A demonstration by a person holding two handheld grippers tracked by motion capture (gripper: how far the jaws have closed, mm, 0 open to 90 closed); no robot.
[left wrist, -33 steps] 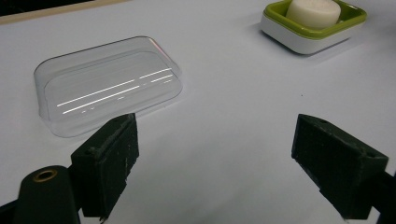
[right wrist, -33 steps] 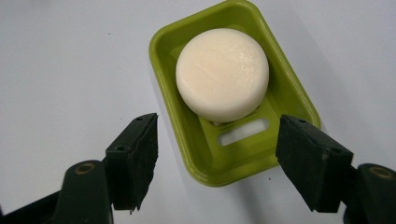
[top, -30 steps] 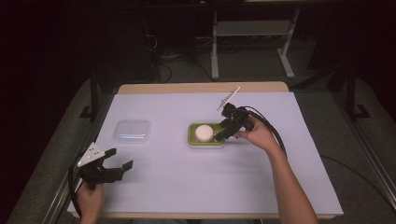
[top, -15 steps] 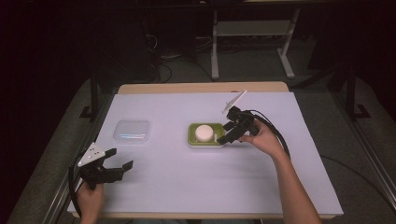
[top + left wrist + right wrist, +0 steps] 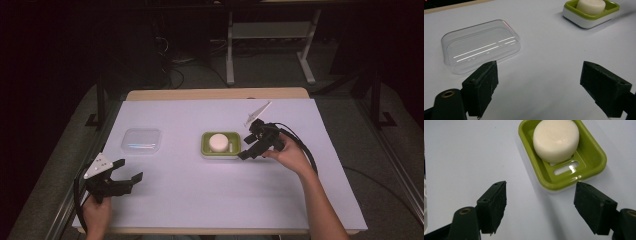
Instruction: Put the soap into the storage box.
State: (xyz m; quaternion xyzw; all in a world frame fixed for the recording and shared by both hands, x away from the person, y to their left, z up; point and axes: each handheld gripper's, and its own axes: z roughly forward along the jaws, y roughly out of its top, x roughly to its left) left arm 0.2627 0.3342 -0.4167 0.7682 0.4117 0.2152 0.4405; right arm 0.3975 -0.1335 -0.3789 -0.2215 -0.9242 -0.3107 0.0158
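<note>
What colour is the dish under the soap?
Green dish, white underneath; clearest in the right gripper view.

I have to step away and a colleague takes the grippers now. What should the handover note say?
Right gripper: jaws have just been opening, nothing between them, beside the near right corner of the green soap dish.
Left gripper: open, empty, at the table's near left, facing the clear lid.
Things: white round soap lies in the dish mid-table; lid lies flat to the dish's left, apart from it.
Done: soap is in the dish.
Left: probably the lid onto the dish; it is untouched.
</note>
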